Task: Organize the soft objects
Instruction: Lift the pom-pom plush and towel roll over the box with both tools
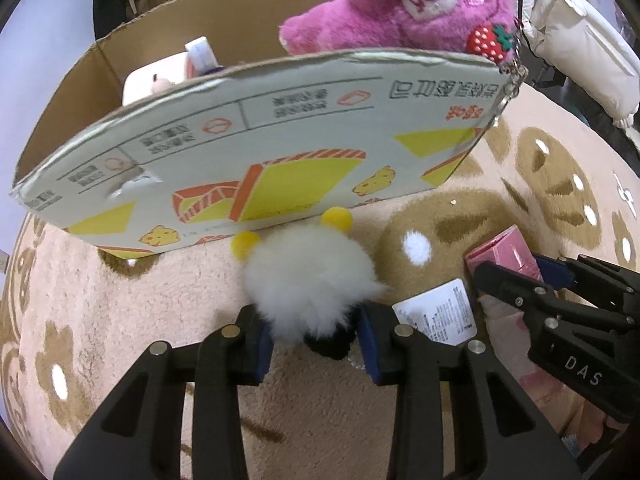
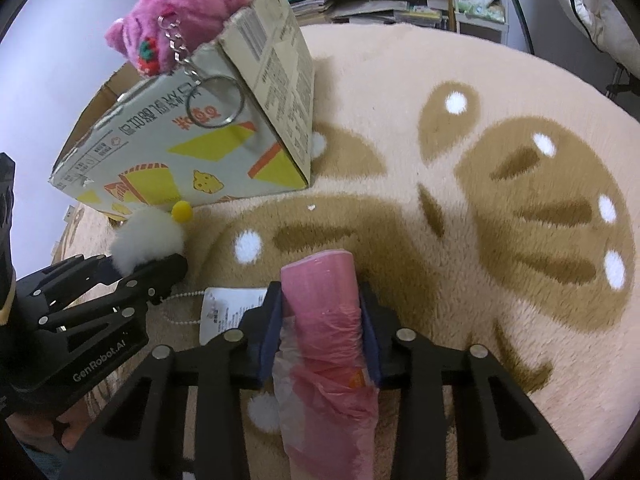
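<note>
A cardboard box is seen standing on the plush rug at about 11 o'clock, with a pink plush bear draped over its rim and a pale soft item lying inside. The white pom-pom toy is pinched by the left hand-held gripper just before the box wall; it should be lifted clear of the rim, its beaded tag kept untangled. The pink plastic-wrapped pack is clamped by the right hand-held gripper, low over the rug.

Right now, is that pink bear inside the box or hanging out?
Hanging out: the bear sits on the box rim, its keyring dangling down the outside.
</note>
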